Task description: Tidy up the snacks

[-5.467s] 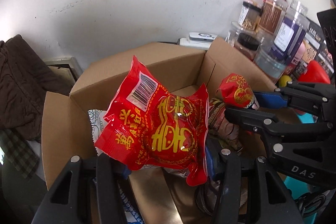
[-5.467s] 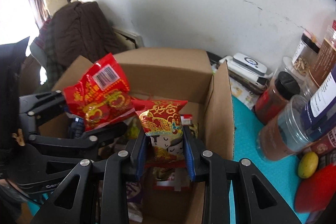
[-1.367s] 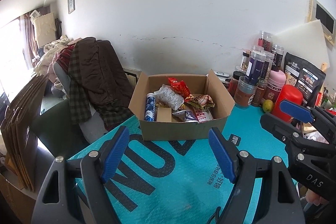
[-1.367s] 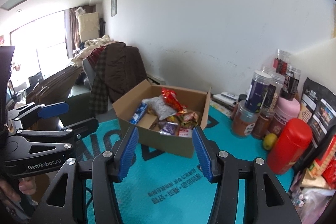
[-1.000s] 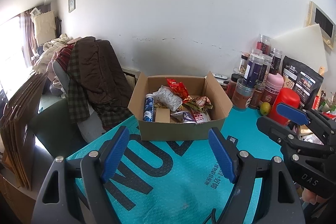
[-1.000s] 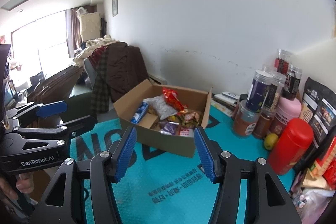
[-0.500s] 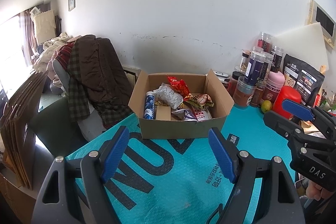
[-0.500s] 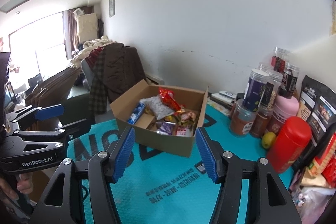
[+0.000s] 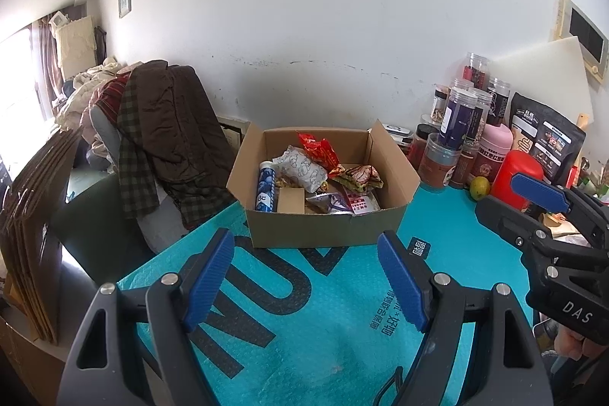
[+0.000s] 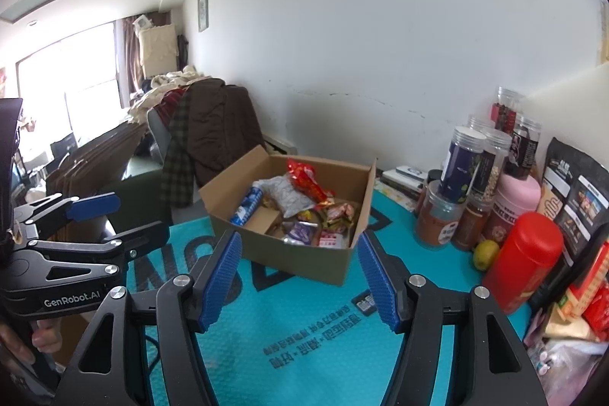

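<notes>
An open cardboard box (image 9: 323,227) stands on the teal mat, also in the right wrist view (image 10: 304,265). It holds several snacks: a red packet (image 9: 319,149), a white patterned bag (image 9: 302,172), a blue tube (image 9: 266,185) and small packets. My left gripper (image 9: 306,276) is open and empty, held back from the box's front. My right gripper (image 10: 298,276) is open and empty, also short of the box. Each gripper shows at the edge of the other's view.
Jars and canisters (image 9: 456,136), a red bottle (image 10: 521,261), a pink tub (image 10: 514,204), a lime (image 10: 485,253) and black pouches (image 9: 544,143) crowd the right. A chair with clothes (image 9: 167,139) stands left of the teal mat (image 9: 304,330). Flattened cardboard (image 9: 30,234) leans far left.
5.5 s ago each gripper held a red snack packet over the box; both are now open, empty and pulled back. In the last second the views only drifted slightly.
</notes>
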The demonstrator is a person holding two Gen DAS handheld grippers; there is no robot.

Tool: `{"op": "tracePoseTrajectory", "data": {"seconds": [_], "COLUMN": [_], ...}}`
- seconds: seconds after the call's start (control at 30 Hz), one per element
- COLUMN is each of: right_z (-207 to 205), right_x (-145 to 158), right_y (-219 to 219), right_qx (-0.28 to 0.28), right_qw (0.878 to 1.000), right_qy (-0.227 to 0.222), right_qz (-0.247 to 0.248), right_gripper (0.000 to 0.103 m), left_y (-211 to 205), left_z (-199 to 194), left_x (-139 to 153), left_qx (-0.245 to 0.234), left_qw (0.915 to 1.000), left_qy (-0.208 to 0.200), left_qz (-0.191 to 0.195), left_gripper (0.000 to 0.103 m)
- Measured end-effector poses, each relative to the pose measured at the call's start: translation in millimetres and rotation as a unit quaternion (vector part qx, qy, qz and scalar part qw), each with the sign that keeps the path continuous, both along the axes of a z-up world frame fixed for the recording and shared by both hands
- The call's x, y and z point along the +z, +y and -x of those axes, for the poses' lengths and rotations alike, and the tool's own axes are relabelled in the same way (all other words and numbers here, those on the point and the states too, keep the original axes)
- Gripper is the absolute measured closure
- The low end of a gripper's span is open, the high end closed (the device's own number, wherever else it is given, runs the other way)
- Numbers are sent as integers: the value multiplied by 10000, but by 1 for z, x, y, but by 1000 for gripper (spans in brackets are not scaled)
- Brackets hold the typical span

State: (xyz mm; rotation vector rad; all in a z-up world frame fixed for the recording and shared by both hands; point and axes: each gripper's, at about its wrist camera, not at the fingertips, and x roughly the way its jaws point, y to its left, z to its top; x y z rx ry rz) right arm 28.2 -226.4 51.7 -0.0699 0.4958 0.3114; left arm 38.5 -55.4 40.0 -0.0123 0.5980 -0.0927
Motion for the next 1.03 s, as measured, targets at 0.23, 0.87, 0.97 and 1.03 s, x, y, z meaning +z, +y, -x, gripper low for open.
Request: {"op": "tracePoseTrajectory", "data": {"seconds": [0.23,0.87,0.97,1.03], "right_z": [-1,-5,-7,-7], "right_x": [-1,-5,-6,-7], "right_y": [2,1,0,1], "right_qx": [14,-12,-23,-27], "right_qw": [10000,9999,9999,9999], "right_qy": [11,68,91,109], "right_qz": [36,86,90,97], "right_gripper": [38,35,35,35], "left_y": [2,-1,1,2], "left_z": [-2,-6,-9,-9], "left_x": [-1,-6,-7,-8], "left_qx": [52,109,166,212], "left_qw": [10000,9998,9996,9995], "left_qy": [12,114,145,129], "left_qz": [-16,-154,-148,-175], "left_gripper": [25,25,25,25]}}
